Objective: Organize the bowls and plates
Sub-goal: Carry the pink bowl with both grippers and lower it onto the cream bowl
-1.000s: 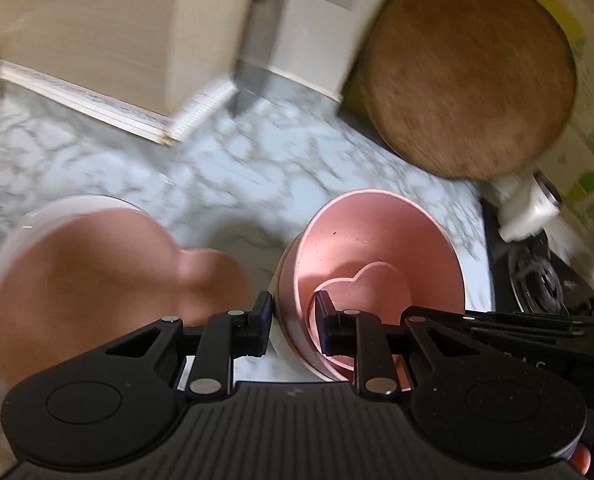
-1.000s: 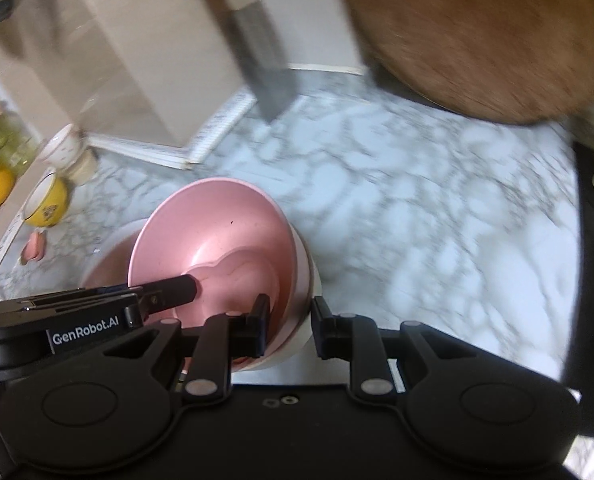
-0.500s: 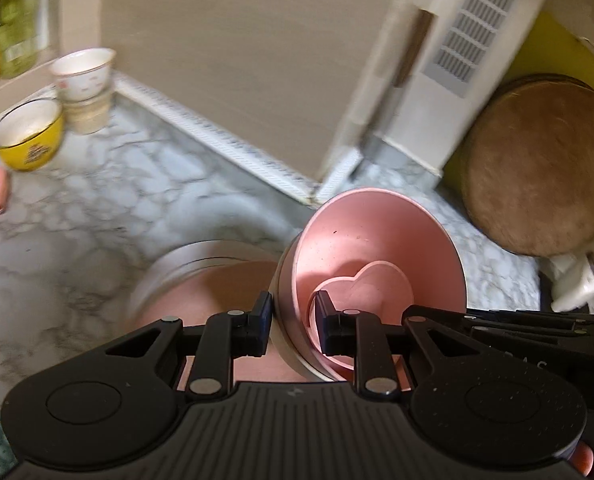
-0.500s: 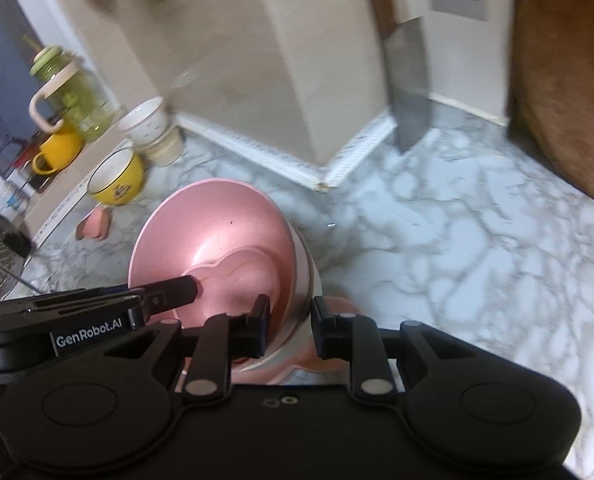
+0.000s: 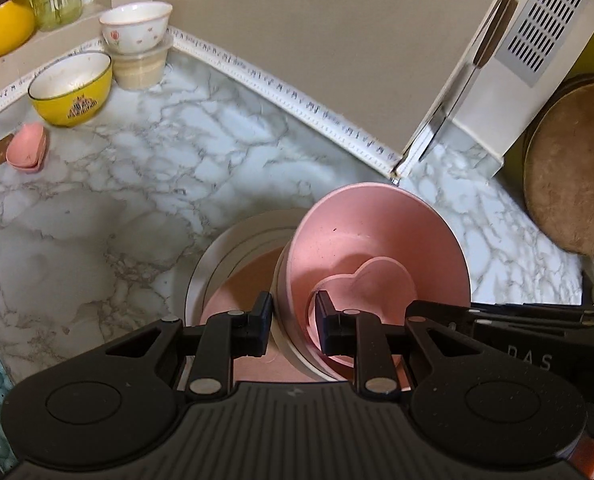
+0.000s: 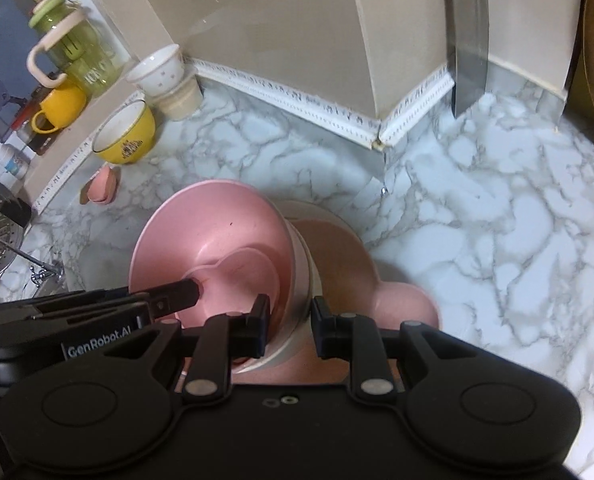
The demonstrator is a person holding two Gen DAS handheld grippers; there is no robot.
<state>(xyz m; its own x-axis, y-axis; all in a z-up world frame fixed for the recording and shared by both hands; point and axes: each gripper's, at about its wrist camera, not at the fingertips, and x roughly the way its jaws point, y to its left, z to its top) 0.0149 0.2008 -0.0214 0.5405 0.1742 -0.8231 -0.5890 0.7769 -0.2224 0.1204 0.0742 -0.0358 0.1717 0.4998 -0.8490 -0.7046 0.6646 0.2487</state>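
Observation:
A pink bowl (image 5: 381,236) with a small heart-shaped pink dish (image 5: 373,280) inside is nested in a white bowl. My left gripper (image 5: 293,322) is shut on the near-left rim of this stack. My right gripper (image 6: 289,326) is shut on its right rim. The stack is tilted, just above a pink heart-shaped plate (image 6: 349,264) lying on a white plate (image 5: 217,256) on the marble counter. I cannot tell whether it touches the plate. The stack also shows in the right wrist view (image 6: 213,232).
A yellow bowl (image 5: 71,86), a white flowered bowl on a beige cup (image 5: 137,38) and small pink heart dishes (image 5: 27,146) stand at the back left. A cleaver (image 6: 467,44) hangs at the corner. A round wooden board (image 5: 573,168) leans at right.
Both grippers have carried the bowl stack left across the counter to over the pink heart plate. The back-left bowls have come into view.

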